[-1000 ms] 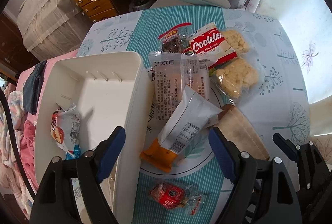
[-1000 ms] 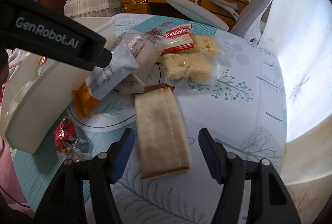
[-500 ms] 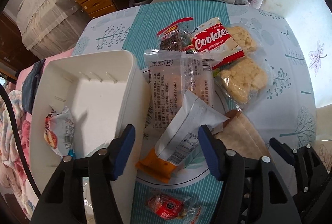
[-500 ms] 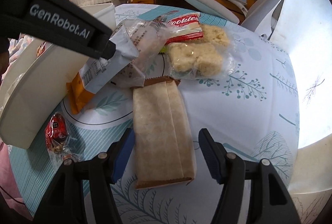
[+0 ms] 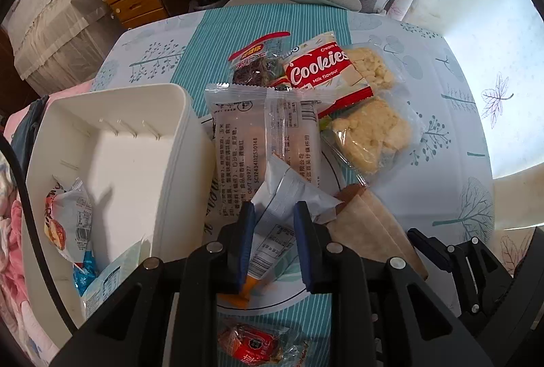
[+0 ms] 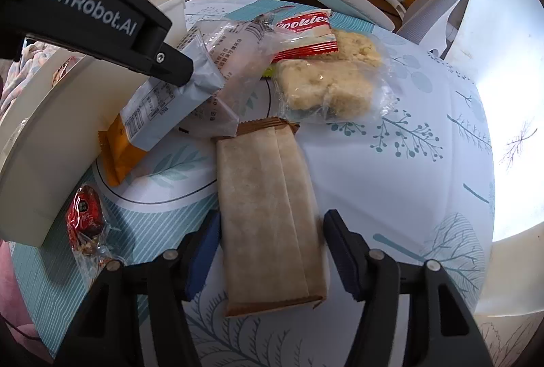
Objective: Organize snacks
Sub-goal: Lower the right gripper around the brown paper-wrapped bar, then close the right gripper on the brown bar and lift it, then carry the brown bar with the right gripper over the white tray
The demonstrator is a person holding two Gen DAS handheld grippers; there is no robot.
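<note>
Left hand-held gripper point(image 5: 270, 241): its two blue pads stand close together around the white-and-orange snack packet point(image 5: 285, 207), apparently pinching it across its width. The packet's long axis runs from its orange end, low and near the gripper body, up and away to its white end, which rests on the clear-wrapped packet point(image 5: 265, 142) in the snack pile on the desk point(image 5: 442, 129). In the right wrist view the orange end point(image 6: 119, 146) lies just beside the wall of the white bin point(image 6: 51, 136). The bin point(image 5: 112, 163) lies directly to the gripper's left, touching or nearly touching the pile, and already holds at least one wrapped snack point(image 5: 66, 221). The coming move therefore probably turns on a short leftward carry over the bin's rim; the left hand is clearly the nearer one for it.

Right hand-held gripper point(image 6: 268, 251): its jaws stand wide apart and hold nothing, straddling the near half of the brown paper packet point(image 6: 268, 214), whose long axis points straight ahead along the fingers, toward the pale crumbly snack bag point(image 6: 326, 85) and the red Cookies pack point(image 6: 306, 30). A small red wrapped sweet point(image 6: 85, 207) lies apart, near the bin's corner.

Change from half a second ago: the left jaws, then wide open on either side of the packet, have closed onto it. The right gripper has advanced slightly along the brown packet, jaws unchanged.
</note>
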